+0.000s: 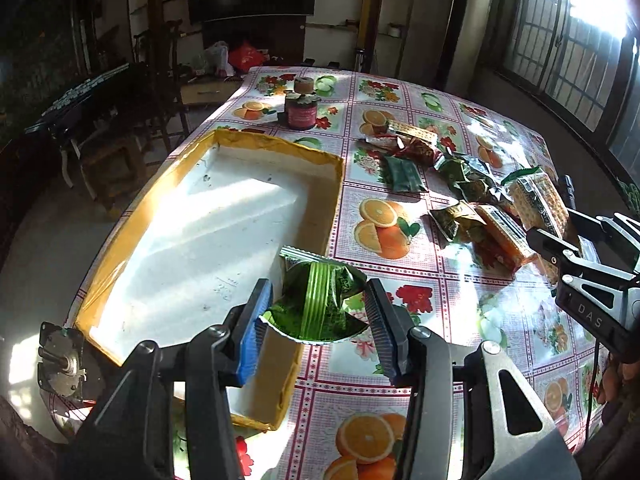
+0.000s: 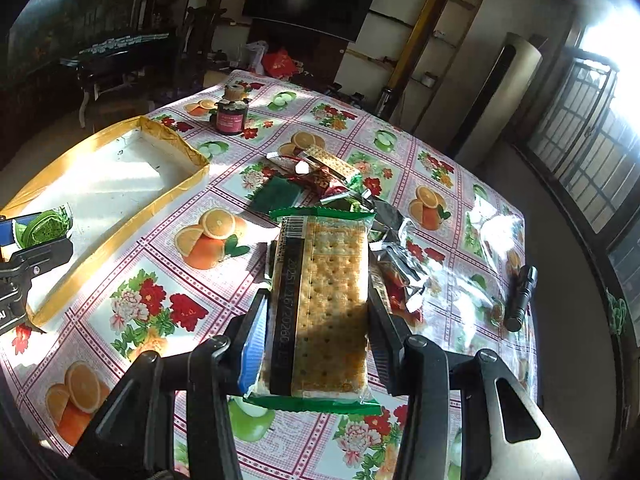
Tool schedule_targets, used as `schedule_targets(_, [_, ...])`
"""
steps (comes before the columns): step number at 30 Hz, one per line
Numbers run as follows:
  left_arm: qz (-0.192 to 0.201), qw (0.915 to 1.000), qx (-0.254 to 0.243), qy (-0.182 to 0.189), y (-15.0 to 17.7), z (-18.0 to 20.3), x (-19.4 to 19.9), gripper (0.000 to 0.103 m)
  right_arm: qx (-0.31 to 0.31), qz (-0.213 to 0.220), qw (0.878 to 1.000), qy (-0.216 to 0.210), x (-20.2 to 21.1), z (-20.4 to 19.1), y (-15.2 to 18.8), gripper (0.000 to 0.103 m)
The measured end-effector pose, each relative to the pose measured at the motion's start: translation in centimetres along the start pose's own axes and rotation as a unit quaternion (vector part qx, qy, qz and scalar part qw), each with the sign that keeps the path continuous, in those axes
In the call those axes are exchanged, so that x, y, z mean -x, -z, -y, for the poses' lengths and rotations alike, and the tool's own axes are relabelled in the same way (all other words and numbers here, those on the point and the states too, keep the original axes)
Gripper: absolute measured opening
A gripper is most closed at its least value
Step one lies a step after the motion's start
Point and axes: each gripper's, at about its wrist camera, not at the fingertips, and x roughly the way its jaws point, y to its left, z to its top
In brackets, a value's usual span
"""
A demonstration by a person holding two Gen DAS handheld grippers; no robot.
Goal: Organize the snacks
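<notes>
My left gripper (image 1: 318, 312) is shut on a green snack packet (image 1: 320, 304), held above the near right wall of a yellow-edged white box (image 1: 224, 216). In the right wrist view that packet (image 2: 46, 228) shows at the left edge over the box (image 2: 120, 216). My right gripper (image 2: 316, 320) is shut on a long cracker pack (image 2: 324, 300) with green ends, raised over the fruit-print tablecloth (image 2: 160, 280). In the left wrist view the right gripper (image 1: 560, 236) sits at the right edge beside the loose snack pile (image 1: 460, 184). More packets (image 2: 320, 176) lie beyond the cracker pack.
A dark red jar (image 1: 301, 110) with a small roll on top stands at the far side of the table, also the jar (image 2: 231, 117) in the right wrist view. A black flashlight (image 2: 520, 298) lies near the table's right edge. Chairs and a dark cabinet stand beyond the left side.
</notes>
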Motion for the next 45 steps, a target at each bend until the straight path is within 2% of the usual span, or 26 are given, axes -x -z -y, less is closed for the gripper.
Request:
schedule_targets(2, [-0.006,0.9997,0.020,-0.010,-0.2,-2.0,-0.5,0.049,-0.026,-0.006,0.993,-0.115,-1.0,-1.0,-1.3,0.046])
schedule_targets(3, [-0.010,0.9994,0.029,-0.016,-0.3,-2.8,-0.8,0.049,-0.031,-0.006,0.989,-0.144,-1.6,-2.0,-2.1,0.046])
schedule_targets(8, [-0.027,0.9964,0.066,-0.045,-0.4,-6.5,-2.4,0.049,-0.009,-0.022,0.980,-0.198,-5.2,-7.5,-5.4,0.046])
schedule_targets(15, [-0.051,0.9939,0.075,-0.063,-0.2,-8.2,-4.6,0.049,0.021,-0.074,0.977,-0.201,-11.1,-12.5,-7.0,0.046])
schedule_targets(25, [-0.074,0.9913,0.077,-0.077,0.8,-8.9,-6.7,0.049,0.048,-0.086,0.970,-0.220,-12.6,-15.5,-7.1,0.046])
schedule_targets(30, [-0.082,0.9899,0.067,-0.094,1.0,-8.5,-7.3,0.052,0.056,-0.105,0.969,-0.215,-13.4,-16.2,-6.8,0.046])
schedule_targets(33, [-0.086,0.9899,0.063,-0.094,0.9,-8.3,-7.3,0.055,0.052,-0.091,0.975,-0.195,-12.0,-15.2,-7.0,0.046])
schedule_targets(36, [-0.076,0.9904,0.066,-0.095,0.9,-8.0,-6.8,0.065,0.051,-0.064,0.985,-0.153,-9.6,-13.5,-7.3,0.051])
schedule_targets(37, [-0.069,0.9903,0.072,-0.097,0.9,-7.9,-6.4,0.069,0.049,-0.052,0.987,-0.141,-8.5,-12.8,-7.2,0.057])
schedule_targets(38, [-0.059,0.9904,0.081,-0.096,0.9,-7.9,-5.9,0.070,0.046,-0.040,0.991,-0.123,-7.5,-12.1,-7.1,0.064])
schedule_targets(40, [-0.036,0.9897,0.101,-0.095,0.8,-7.8,-4.7,0.071,0.038,-0.017,0.996,-0.079,-5.6,-10.5,-6.6,0.069])
schedule_targets(43, [-0.005,0.9891,0.115,-0.091,0.4,-6.8,-2.8,0.076,0.024,0.002,1.000,-0.012,-4.0,-8.0,-5.9,0.070])
schedule_targets(45, [0.017,0.9877,0.117,-0.103,0.2,-5.8,-1.6,0.082,0.011,0.007,1.000,0.026,-3.5,-6.2,-5.5,0.070])
